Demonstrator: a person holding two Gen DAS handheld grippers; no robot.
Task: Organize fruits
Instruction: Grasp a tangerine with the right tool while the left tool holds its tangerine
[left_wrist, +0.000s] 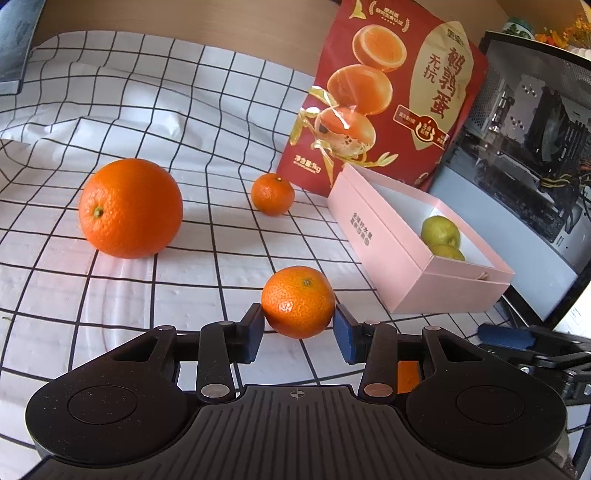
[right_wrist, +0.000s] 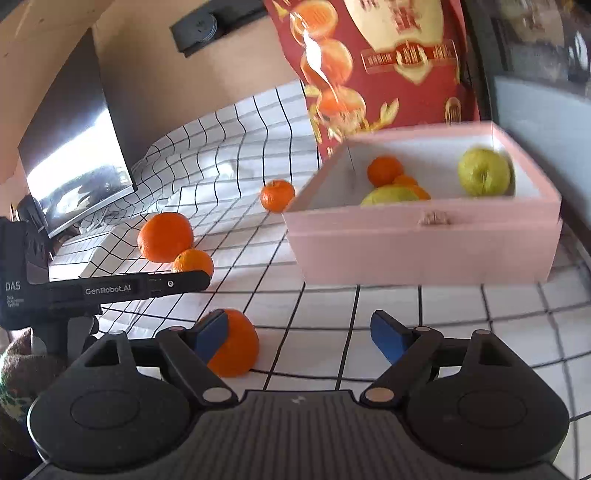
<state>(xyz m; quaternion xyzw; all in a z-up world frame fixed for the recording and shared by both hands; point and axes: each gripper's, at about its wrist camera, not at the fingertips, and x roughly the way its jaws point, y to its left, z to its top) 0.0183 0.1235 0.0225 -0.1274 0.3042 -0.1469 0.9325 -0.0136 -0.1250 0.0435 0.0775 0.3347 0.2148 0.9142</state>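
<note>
My left gripper (left_wrist: 299, 334) is shut on a small mandarin (left_wrist: 298, 301), its blue pads pressed on both sides. A large orange (left_wrist: 131, 208) and a second small mandarin (left_wrist: 272, 194) lie on the checked cloth beyond it. The pink box (left_wrist: 406, 266) to the right holds green fruits (left_wrist: 441, 230). In the right wrist view the box (right_wrist: 424, 247) shows green fruits (right_wrist: 484, 171) and small mandarins (right_wrist: 384, 170). My right gripper (right_wrist: 299, 336) is open and empty above the cloth; an orange fruit (right_wrist: 238, 349) lies just inside its left finger. The left gripper's body (right_wrist: 122, 288) shows at left.
A red snack bag (left_wrist: 388, 92) stands behind the box. An open computer case (left_wrist: 524, 147) is at the right, and a dark monitor (right_wrist: 74, 147) at the far left. The cloth (left_wrist: 184, 110) rises in folds at the back.
</note>
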